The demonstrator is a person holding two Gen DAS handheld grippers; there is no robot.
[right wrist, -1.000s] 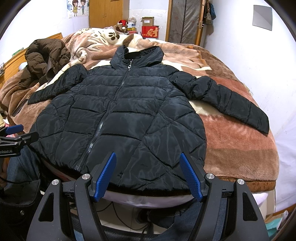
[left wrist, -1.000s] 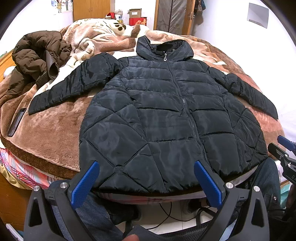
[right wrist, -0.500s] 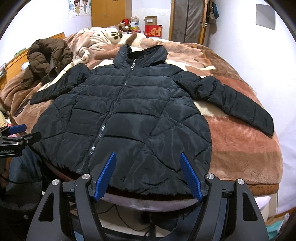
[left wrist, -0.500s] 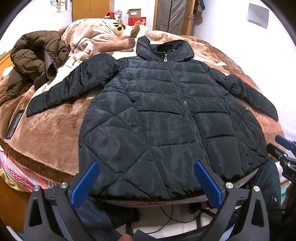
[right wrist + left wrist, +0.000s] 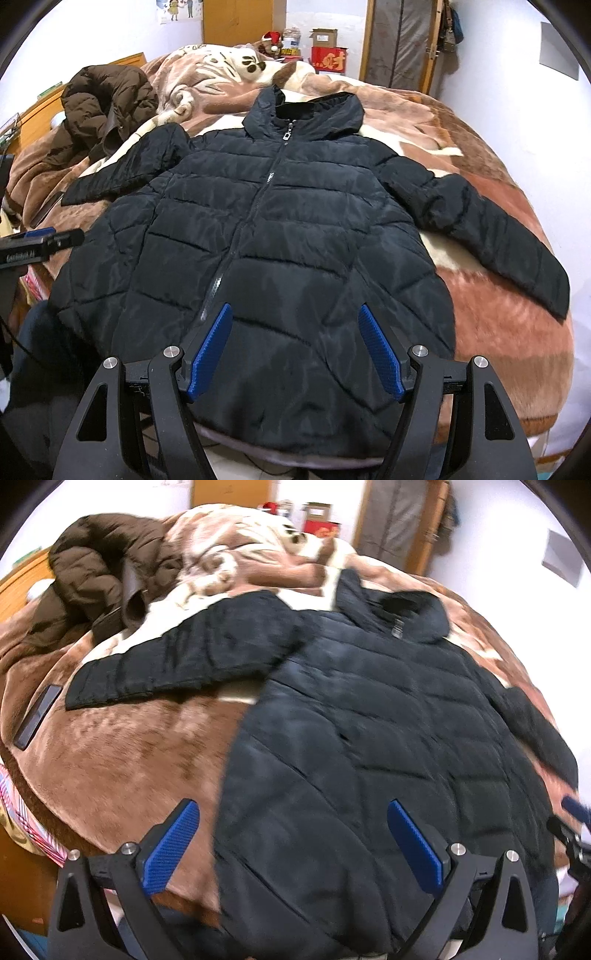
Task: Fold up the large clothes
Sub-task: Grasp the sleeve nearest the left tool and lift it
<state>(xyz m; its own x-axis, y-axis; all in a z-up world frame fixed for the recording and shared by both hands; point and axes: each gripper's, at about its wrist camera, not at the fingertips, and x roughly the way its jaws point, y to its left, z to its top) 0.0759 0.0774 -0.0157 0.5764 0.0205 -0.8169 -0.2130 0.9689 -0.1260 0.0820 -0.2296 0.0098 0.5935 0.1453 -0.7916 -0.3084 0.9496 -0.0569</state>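
Note:
A black quilted hooded jacket (image 5: 280, 229) lies flat and zipped on the bed, sleeves spread to both sides; it also shows in the left wrist view (image 5: 369, 738). My left gripper (image 5: 291, 834) is open and empty, above the jacket's lower left edge. My right gripper (image 5: 295, 343) is open and empty, over the jacket's hem at the middle. The left gripper's tip (image 5: 44, 240) shows at the left edge of the right wrist view. The left wrist view is blurred.
A brown fleece blanket (image 5: 498, 325) covers the bed. A brown puffer coat (image 5: 107, 107) is heaped at the far left. A dark flat device (image 5: 37, 716) lies on the blanket at the left. Boxes (image 5: 328, 55) and a wardrobe stand by the far wall.
Both grippers have moved forward over the bed. The left gripper has swung left and closer to the jacket's left sleeve side. Both stay open.

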